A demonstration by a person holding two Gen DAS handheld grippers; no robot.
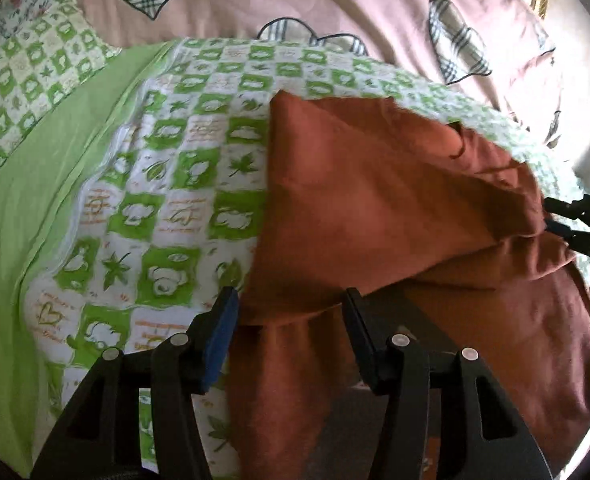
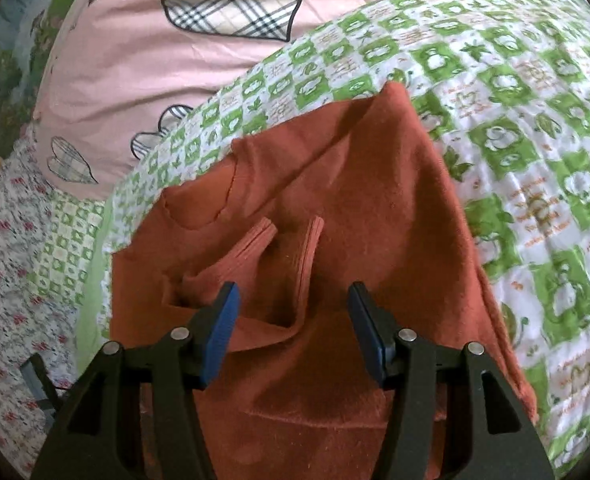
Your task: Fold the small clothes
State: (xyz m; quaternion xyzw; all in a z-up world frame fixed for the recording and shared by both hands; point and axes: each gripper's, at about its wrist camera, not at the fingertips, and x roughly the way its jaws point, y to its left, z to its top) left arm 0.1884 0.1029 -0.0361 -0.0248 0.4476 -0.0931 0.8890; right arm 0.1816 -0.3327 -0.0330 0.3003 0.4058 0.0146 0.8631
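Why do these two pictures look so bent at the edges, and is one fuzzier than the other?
Both views are fisheye, so the checked green quilt bulges and dark corners ring each frame. The left wrist view is softer, with the rust-orange garment smeared, strong daylight washing out its upper right, and a shadow under the left gripper. The right wrist view is sharper: ribbed cuffs show clearly beyond the right gripper.

Left tool (image 1: 291, 300) spread wide over the near edge of a rust-orange garment (image 1: 375, 200), nothing pinched between its pads. Garment partly folded on a green-checked quilt (image 1: 183, 160). Right tool (image 1: 575, 220) at the garment's right edge, closure unclear. Pink heart-patterned blanket (image 1: 295, 0) behind.
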